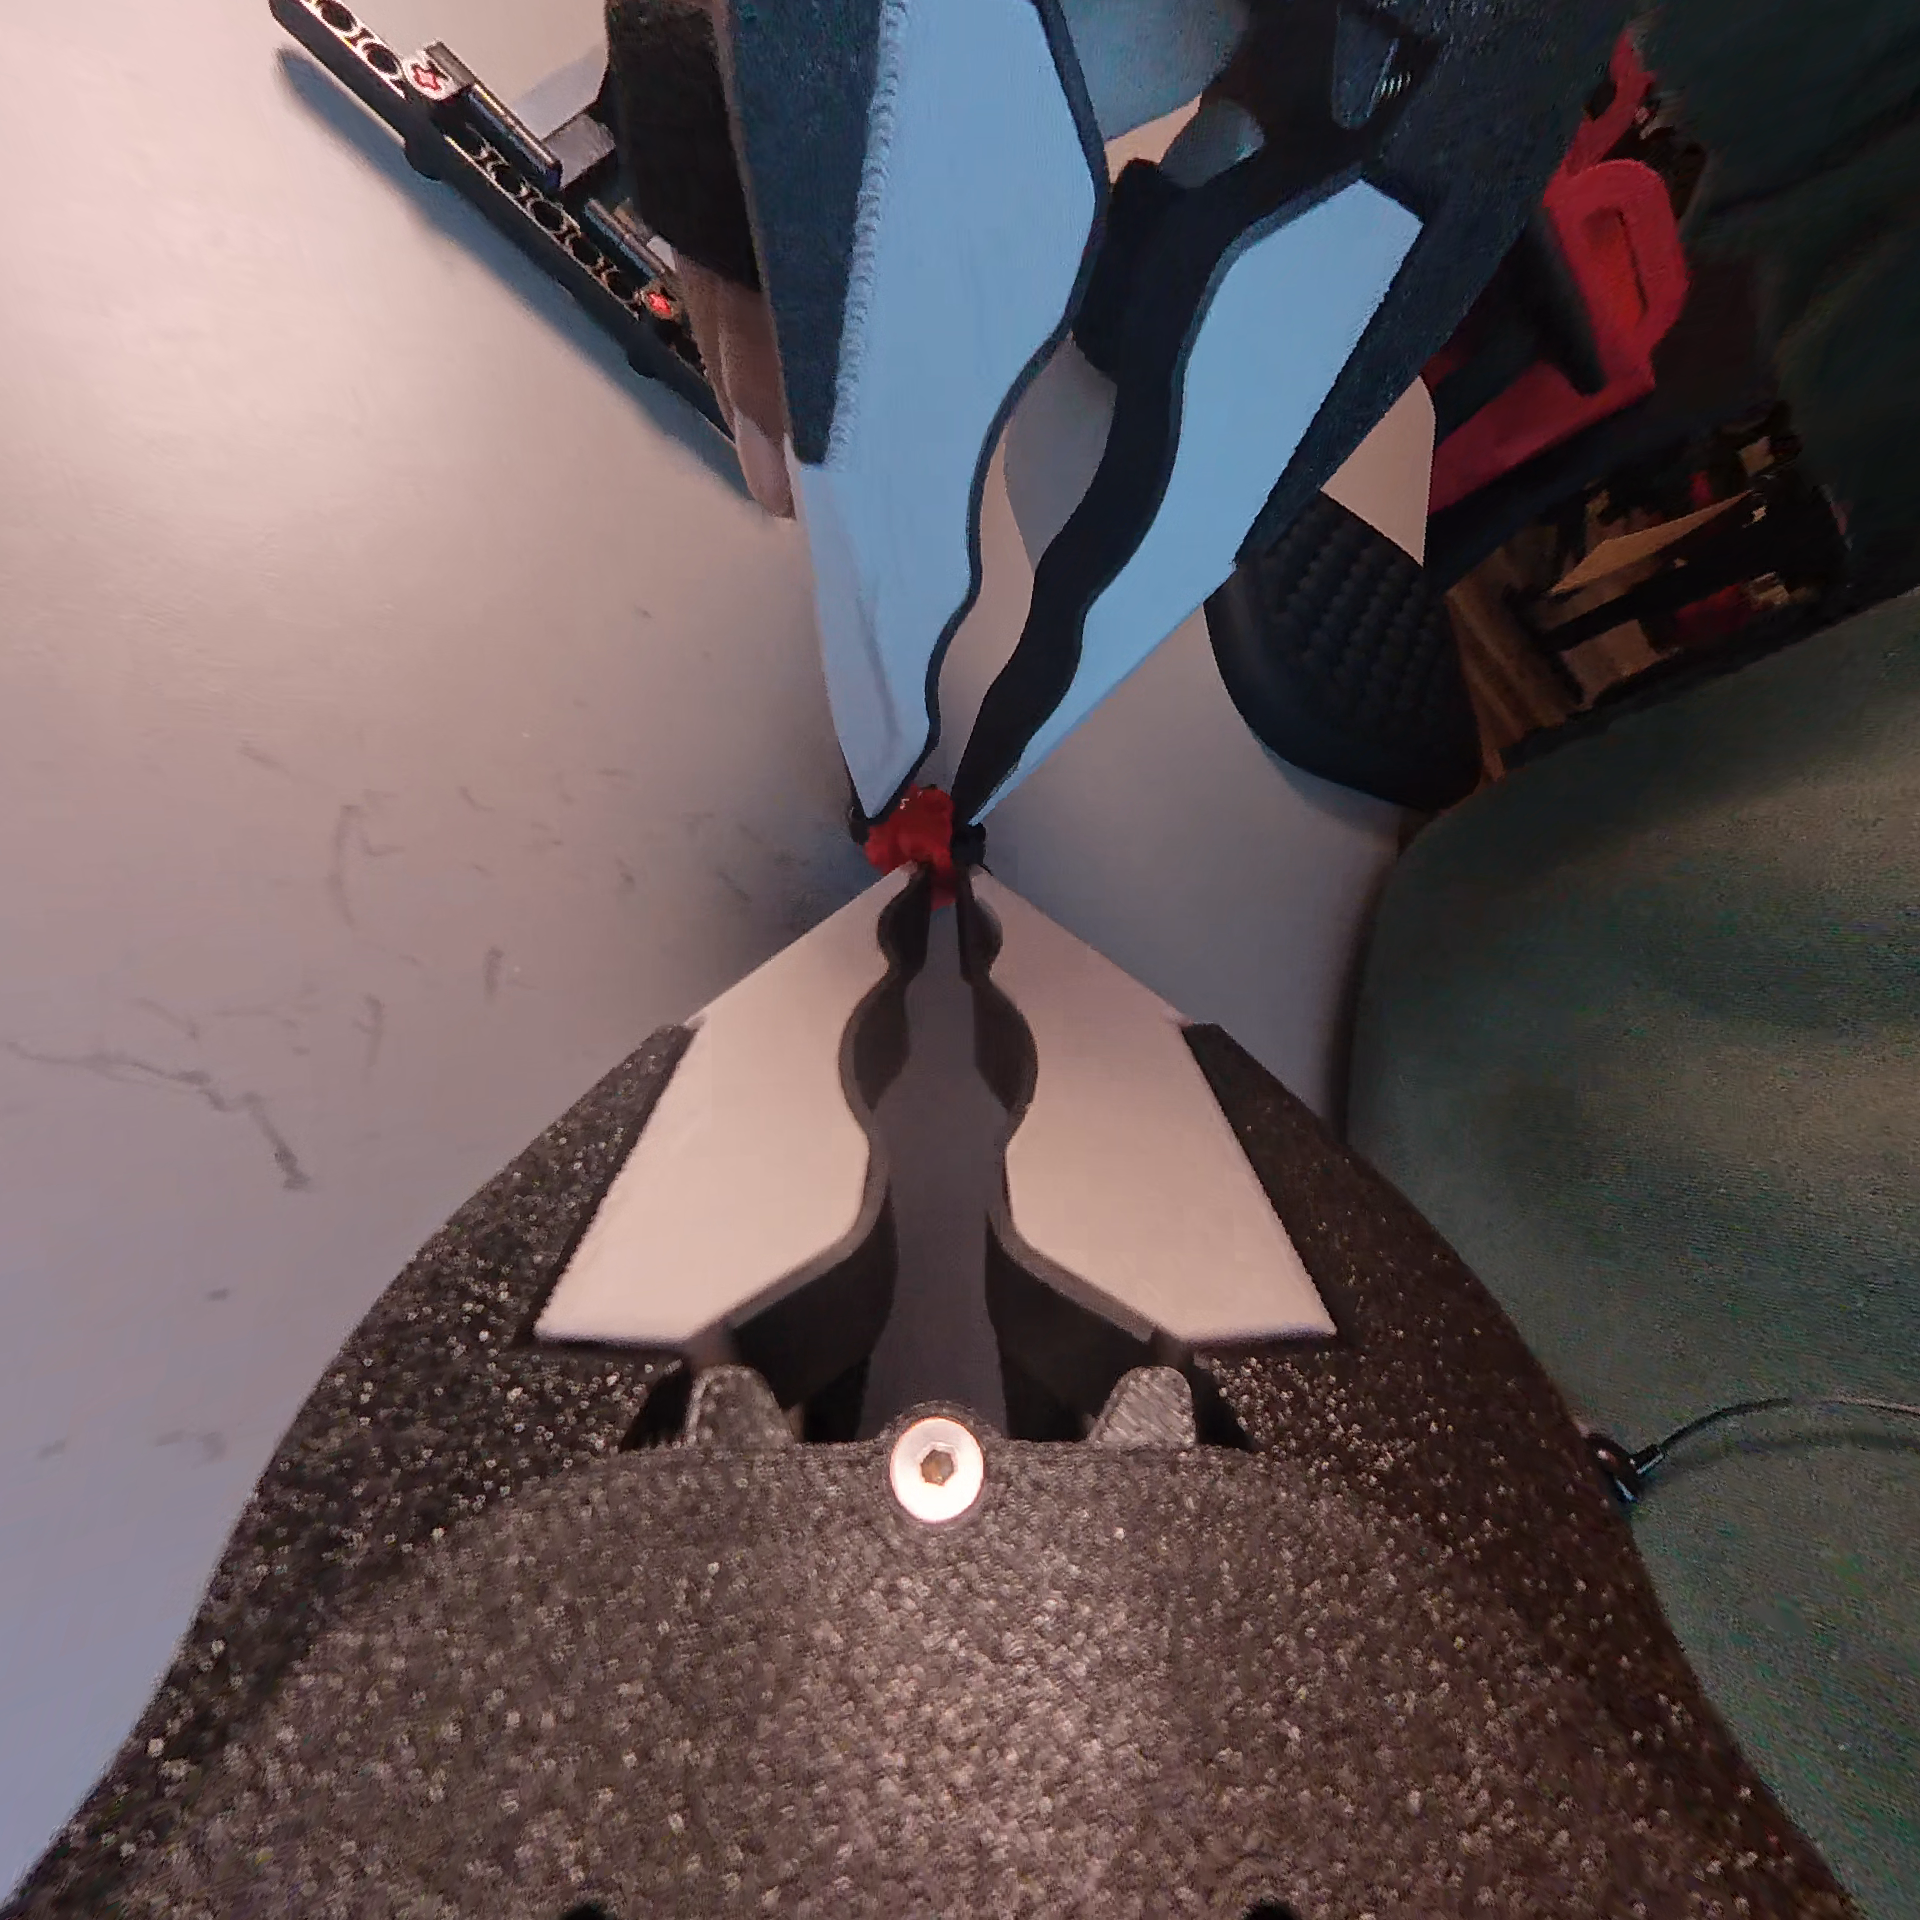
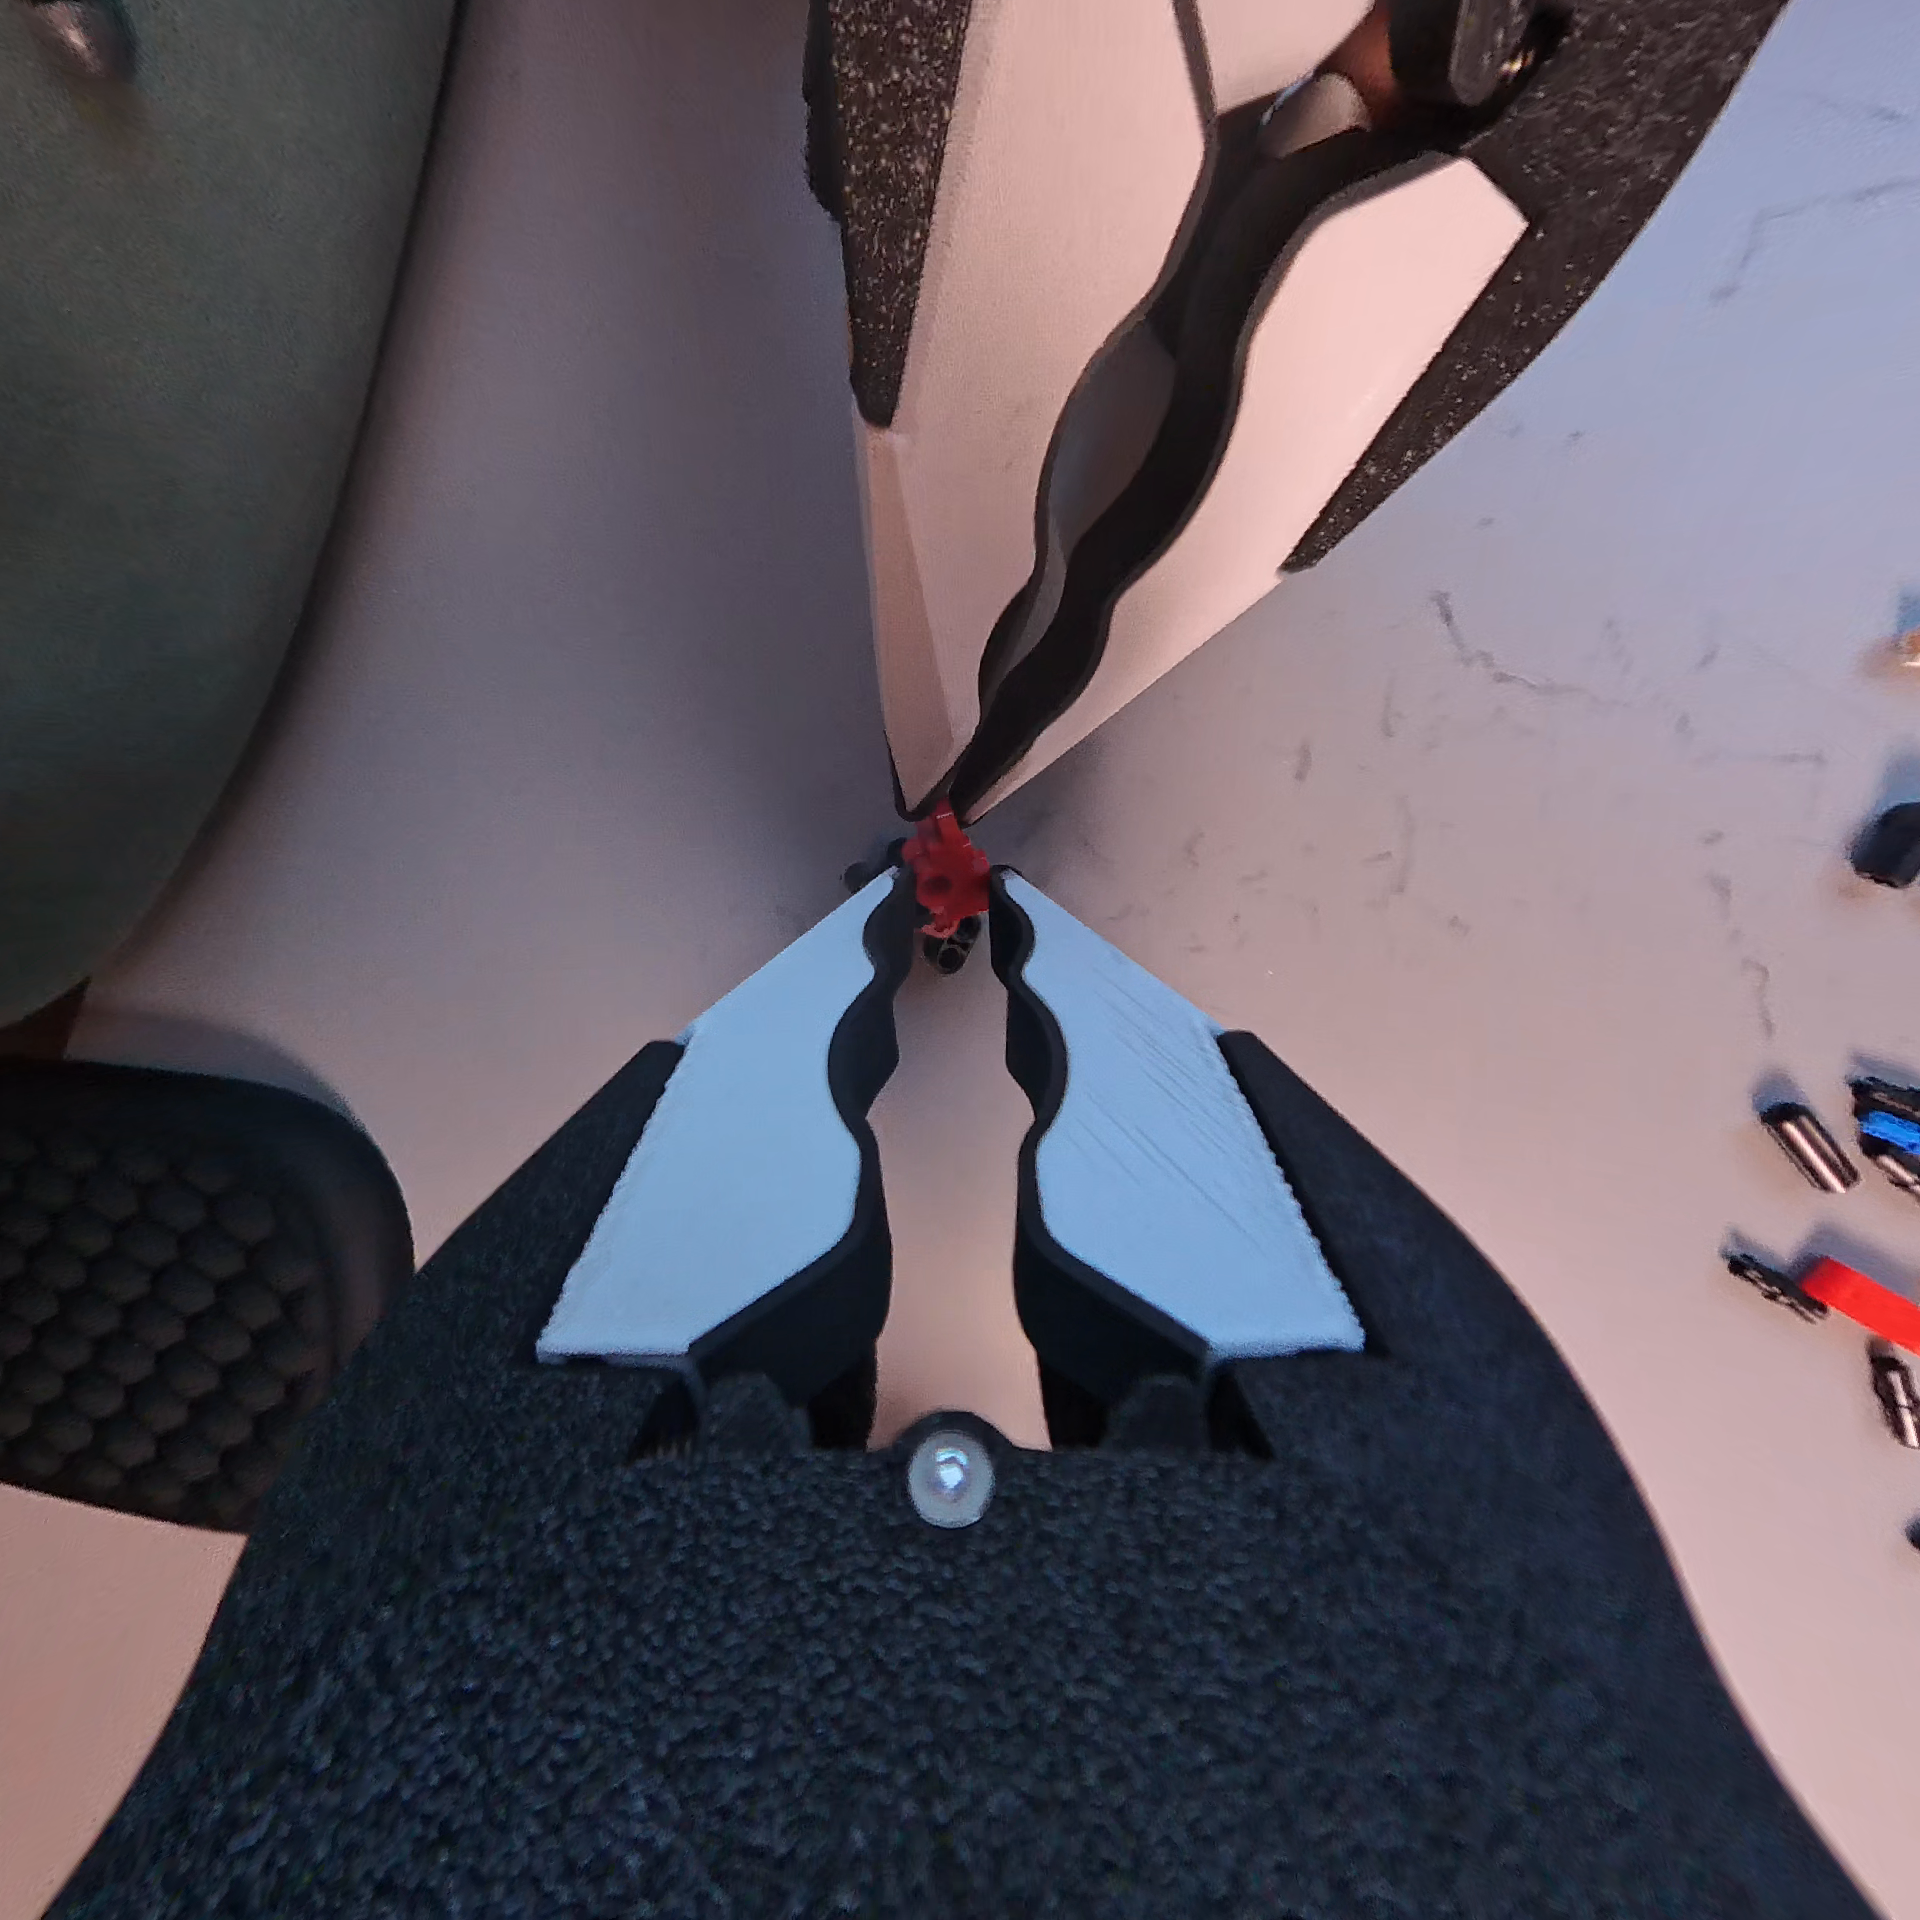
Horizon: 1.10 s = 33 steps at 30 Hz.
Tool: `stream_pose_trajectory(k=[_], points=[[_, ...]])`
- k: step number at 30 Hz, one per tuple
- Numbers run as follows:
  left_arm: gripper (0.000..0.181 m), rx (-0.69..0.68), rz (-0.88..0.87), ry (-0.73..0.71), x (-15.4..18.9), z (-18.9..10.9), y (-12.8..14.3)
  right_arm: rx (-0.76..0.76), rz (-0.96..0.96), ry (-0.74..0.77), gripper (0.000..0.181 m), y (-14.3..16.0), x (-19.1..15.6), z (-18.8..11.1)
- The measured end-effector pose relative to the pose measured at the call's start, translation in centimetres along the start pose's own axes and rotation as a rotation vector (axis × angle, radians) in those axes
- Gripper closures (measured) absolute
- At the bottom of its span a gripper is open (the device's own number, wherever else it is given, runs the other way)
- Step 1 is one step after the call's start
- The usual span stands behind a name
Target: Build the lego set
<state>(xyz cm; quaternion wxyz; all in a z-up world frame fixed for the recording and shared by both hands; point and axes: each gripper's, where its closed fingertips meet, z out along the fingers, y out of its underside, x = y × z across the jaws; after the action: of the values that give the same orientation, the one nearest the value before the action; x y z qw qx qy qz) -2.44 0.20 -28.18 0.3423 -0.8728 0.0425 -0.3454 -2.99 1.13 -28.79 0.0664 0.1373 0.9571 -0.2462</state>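
Note:
A small red lego connector (image 1: 914,840) hangs above the pale table, held between both grippers, which meet tip to tip. My left gripper (image 1: 928,883) comes from below in the left wrist view, its fingers pinched shut on the connector. It also shows from above in the right wrist view (image 2: 930,808). My right gripper (image 2: 943,883) grips the red connector (image 2: 940,862) with its tips a little apart. A small black piece (image 2: 951,951) sits just behind the connector between the fingers. The right gripper also shows in the left wrist view (image 1: 916,826).
A long black beam with red pins (image 1: 520,177) lies at the far left on the table (image 1: 364,727). Loose small parts lie at the right: black pins (image 2: 1808,1143), a blue piece (image 2: 1891,1127), a red strip (image 2: 1860,1299). A green seat (image 1: 1662,1039) borders the table edge. Left and right tips are no more than a few centimetres apart.

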Motion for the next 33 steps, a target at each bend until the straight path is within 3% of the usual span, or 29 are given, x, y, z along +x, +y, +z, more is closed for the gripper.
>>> stream_pose_trajectory(k=[8,20,26,33], points=[[0.176,-0.011,-0.028,-0.033,0.2,0.4,0.5,-0.101,-0.105,-0.051,0.168,0.2,-0.4,0.6],[0.178,0.018,-0.067,-0.064,0.1,0.7,0.8,-0.111,-0.110,0.041,0.162,0.0,-0.3,0.3],[0.178,0.045,-0.127,-0.049,-0.2,0.4,0.7,-0.010,-0.096,0.252,0.140,0.0,-1.6,-0.9],[0.178,0.063,-0.201,-0.031,-0.3,0.8,0.6,0.109,-0.161,0.718,0.131,0.8,-1.4,1.0]])
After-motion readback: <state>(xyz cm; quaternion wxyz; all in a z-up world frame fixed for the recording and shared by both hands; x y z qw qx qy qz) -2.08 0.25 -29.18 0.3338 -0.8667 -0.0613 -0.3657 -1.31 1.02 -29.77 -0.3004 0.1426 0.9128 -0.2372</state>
